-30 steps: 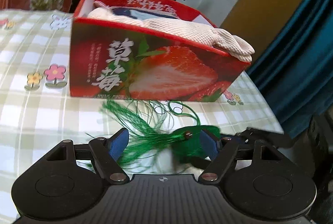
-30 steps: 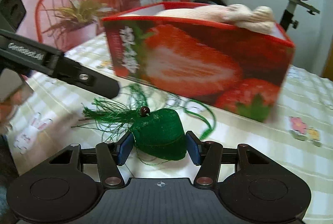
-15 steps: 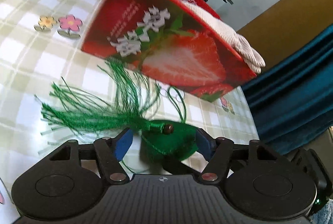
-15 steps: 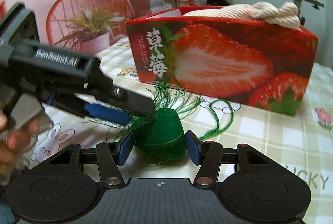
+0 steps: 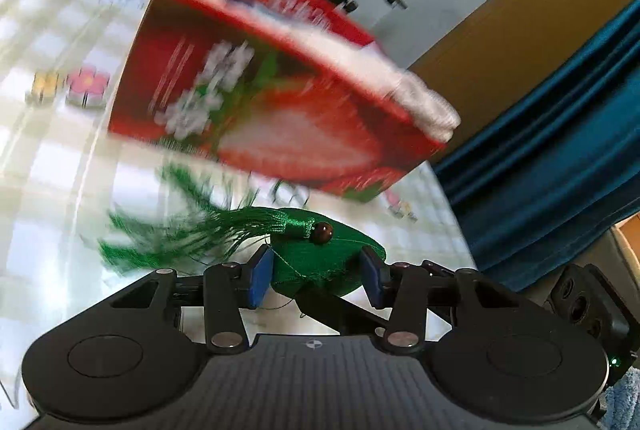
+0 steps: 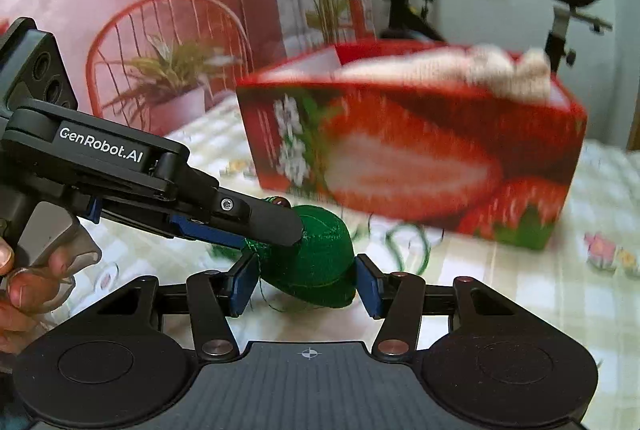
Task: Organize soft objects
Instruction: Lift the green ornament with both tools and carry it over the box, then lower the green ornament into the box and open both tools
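Since a second ago, left gripper (image 5: pixel 316 280) fingers are closing around the green sachet (image 5: pixel 320 258); right gripper (image 6: pixel 306 284) pinches it, box (image 6: pixel 412 158) at 1 o'clock.

Exercise bike (image 6: pixel 568 2) far beyond the tongs — saddle up, black frame. Red wire chair (image 6: pixel 160 42) ahead-left, potted plant (image 6: pixel 172 78) in front of it. Teal curtain (image 5: pixel 560 150) off right of the tongs. Checked tablecloth (image 6: pixel 520 270) with flower prints (image 5: pixel 86 86) covers the table.
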`<state>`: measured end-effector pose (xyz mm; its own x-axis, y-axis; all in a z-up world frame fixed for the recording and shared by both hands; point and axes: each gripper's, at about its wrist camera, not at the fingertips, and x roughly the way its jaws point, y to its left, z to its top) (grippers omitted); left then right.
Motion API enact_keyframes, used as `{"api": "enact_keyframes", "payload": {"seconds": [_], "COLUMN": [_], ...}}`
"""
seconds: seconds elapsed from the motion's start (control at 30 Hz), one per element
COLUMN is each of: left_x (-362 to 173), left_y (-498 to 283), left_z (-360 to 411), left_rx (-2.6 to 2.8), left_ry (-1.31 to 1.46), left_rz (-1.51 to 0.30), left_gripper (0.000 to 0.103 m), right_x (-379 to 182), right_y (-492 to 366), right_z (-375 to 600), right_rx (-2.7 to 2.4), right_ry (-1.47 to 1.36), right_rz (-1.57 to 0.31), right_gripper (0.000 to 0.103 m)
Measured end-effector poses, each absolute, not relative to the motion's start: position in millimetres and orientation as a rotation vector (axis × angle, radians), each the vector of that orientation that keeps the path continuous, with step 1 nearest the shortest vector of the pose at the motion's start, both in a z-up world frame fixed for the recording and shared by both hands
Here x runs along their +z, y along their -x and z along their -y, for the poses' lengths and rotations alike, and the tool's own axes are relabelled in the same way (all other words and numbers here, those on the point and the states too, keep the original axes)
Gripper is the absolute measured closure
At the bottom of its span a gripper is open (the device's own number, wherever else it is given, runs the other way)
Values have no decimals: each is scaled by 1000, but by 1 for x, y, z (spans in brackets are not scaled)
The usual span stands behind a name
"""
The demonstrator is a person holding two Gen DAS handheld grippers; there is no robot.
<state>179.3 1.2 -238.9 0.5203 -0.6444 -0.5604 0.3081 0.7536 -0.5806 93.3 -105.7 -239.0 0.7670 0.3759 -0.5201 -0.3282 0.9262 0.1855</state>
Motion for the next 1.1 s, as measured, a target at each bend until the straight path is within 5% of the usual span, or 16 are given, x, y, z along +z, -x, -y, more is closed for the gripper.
{"api": "enact_keyframes", "payload": {"seconds": [0.6,0.87,1.1], "left_x": [-68,-56,-93], "left_y": [-216,-257,-301], "left_z": [-4,-2,-2], "left_rx": [-594,-575,-546], "left_ry": [285,265,221], "left_rz": [-457,-401,-518], "left_gripper": [55,54,54], "right_x": [-75,-55,-105], "right_y": [-165,-218,-265], "right_z": [106,100,95], "right_rx": [436,399,362], "right_ry": [21,58,22], "right_rz": [-277,-222,-321], "right_gripper": [54,54,54]}}
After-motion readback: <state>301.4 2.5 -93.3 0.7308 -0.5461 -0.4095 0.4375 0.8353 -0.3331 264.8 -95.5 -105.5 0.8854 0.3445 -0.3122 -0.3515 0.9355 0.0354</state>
